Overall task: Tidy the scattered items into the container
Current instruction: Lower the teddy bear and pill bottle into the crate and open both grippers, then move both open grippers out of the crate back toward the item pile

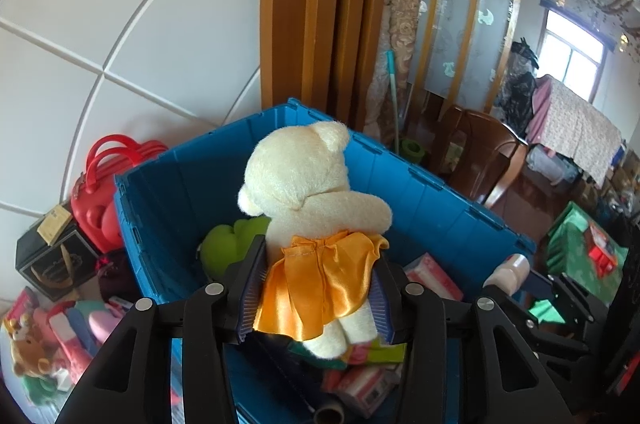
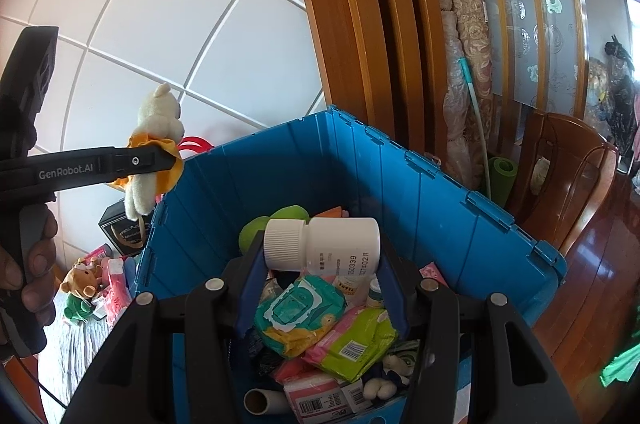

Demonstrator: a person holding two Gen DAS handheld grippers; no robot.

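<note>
left gripper (image 1: 316, 288): closed on a cream teddy bear (image 1: 316, 199) at its orange skirt, bear held upright above the blue crate (image 1: 432, 191) | right gripper (image 2: 320, 264): a white pill bottle (image 2: 324, 244) is clamped sideways over the crate | crate: wipes packs (image 2: 300, 312) and a green plush (image 2: 280, 220) are seen inside

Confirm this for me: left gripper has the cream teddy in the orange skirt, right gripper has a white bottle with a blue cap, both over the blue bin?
Not quite: the white bottle has a white ribbed cap, as the right wrist view shows. The rest stands.
</note>
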